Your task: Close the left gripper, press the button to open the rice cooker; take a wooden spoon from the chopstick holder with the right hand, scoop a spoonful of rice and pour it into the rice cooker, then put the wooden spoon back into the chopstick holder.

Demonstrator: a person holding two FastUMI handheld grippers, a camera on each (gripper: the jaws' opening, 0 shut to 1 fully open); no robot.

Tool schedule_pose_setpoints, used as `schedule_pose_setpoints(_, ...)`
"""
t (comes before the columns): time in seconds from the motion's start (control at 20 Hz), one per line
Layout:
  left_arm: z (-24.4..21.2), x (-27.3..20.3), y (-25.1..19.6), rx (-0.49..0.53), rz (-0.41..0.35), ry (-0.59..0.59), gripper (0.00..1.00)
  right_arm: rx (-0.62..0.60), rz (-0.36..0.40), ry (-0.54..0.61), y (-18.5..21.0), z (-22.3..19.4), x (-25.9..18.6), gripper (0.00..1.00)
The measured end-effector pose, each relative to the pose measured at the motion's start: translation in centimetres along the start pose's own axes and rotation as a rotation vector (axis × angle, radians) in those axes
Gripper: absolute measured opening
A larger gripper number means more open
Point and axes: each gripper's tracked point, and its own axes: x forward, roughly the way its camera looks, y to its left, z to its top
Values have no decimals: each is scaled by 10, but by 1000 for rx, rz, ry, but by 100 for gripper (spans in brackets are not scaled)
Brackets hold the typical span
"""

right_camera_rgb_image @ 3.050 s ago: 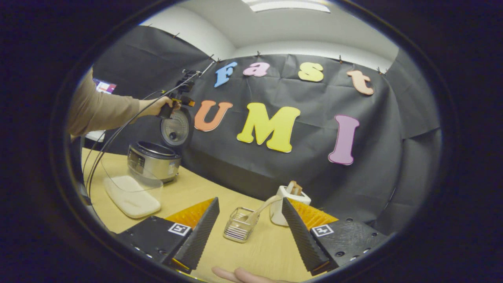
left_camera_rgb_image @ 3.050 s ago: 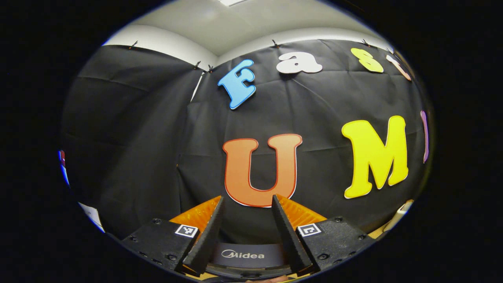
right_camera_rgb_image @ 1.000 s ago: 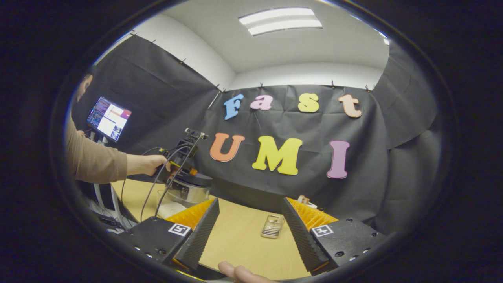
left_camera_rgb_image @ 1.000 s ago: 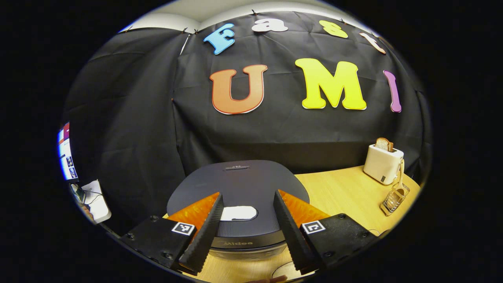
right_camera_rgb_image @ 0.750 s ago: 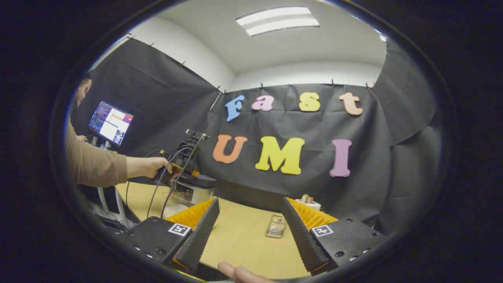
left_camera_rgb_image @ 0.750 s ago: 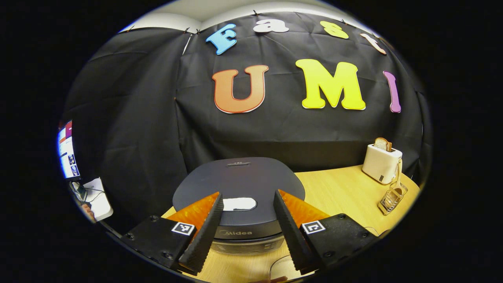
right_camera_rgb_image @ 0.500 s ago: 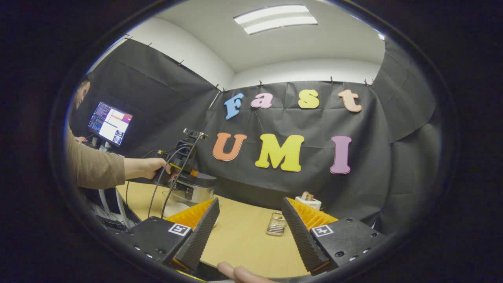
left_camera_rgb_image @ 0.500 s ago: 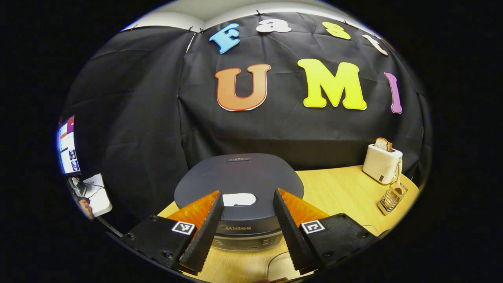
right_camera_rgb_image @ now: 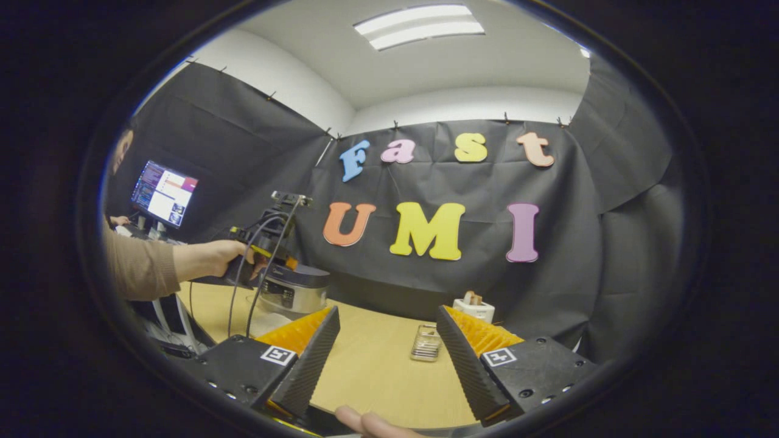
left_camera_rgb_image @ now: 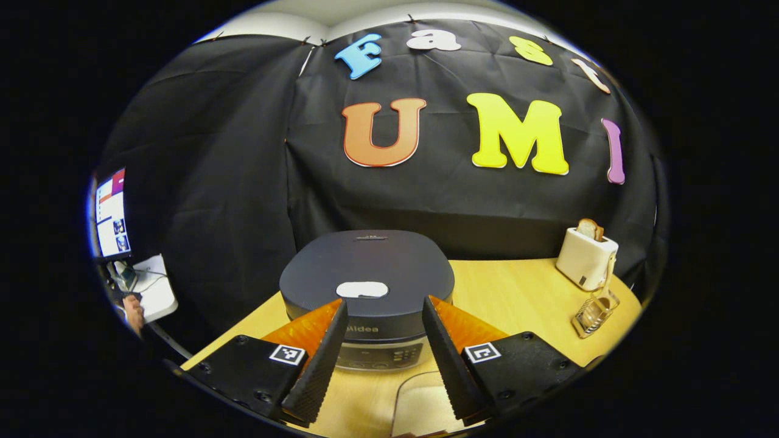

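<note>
1. Where the left gripper view looks forward along its own two fingers, the left gripper (left_camera_rgb_image: pixel 380 359) has its jaws spread apart, holding nothing, just in front of the rice cooker (left_camera_rgb_image: pixel 368 286).
2. The rice cooker sits on a light wooden table (left_camera_rgb_image: pixel 517 295), its dark lid shut flat, with a pale oval patch (left_camera_rgb_image: pixel 362 289) on top near the front edge.
3. Below the lid, the cooker's silver control panel (left_camera_rgb_image: pixel 377 356) shows between the two fingers.
4. A clear container (left_camera_rgb_image: pixel 420 404) stands on the table just in front of the cooker, at the bottom of the view.
5. Far to the right, a white toaster (left_camera_rgb_image: pixel 585 257) with a slice of bread in it stands near the black cloth wall.
6. Just in front of the toaster is a wire chopstick holder (left_camera_rgb_image: pixel 593 310), with the wooden spoon (left_camera_rgb_image: pixel 607 277) leaning upright in it.
7. In the right gripper view, the right gripper (right_camera_rgb_image: pixel 383 359) is also released and empty, held above the table, well apart from the chopstick holder (right_camera_rgb_image: pixel 425 345).
8. Off to the left in that view, a hand (right_camera_rgb_image: pixel 222 258) in a tan sleeve holds the left gripper beside the rice cooker (right_camera_rgb_image: pixel 295 292).
9. A lit monitor (right_camera_rgb_image: pixel 163 193) stands beyond the sleeve.
</note>
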Motion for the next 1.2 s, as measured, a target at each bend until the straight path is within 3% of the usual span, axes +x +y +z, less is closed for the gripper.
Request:
schedule_pose_setpoints(0.3,27,-92,-20,-12,-64,-126,78,45,-14,13,-6,19,5,96)
schedule_pose_setpoints(0.5,17,-157,-29,25,-80,-184,78,71,-86,79,-16,29,28,96)
schedule_pose_setpoints(0.65,7,-191,-29,28,-81,-212,78,126,-87,113,-16,39,49,96)
schedule_pose_setpoints(0.8,5,-214,-32,7,-70,-242,78,173,-158,138,-33,47,70,96)
schedule_pose_setpoints(0.9,-5,-221,-51,15,-122,-227,78,208,-196,202,-39,35,79,96)
schedule_pose_setpoints(1.2,-8,-219,-50,79,-106,-244,78,226,-183,213,-50,2,85,96)
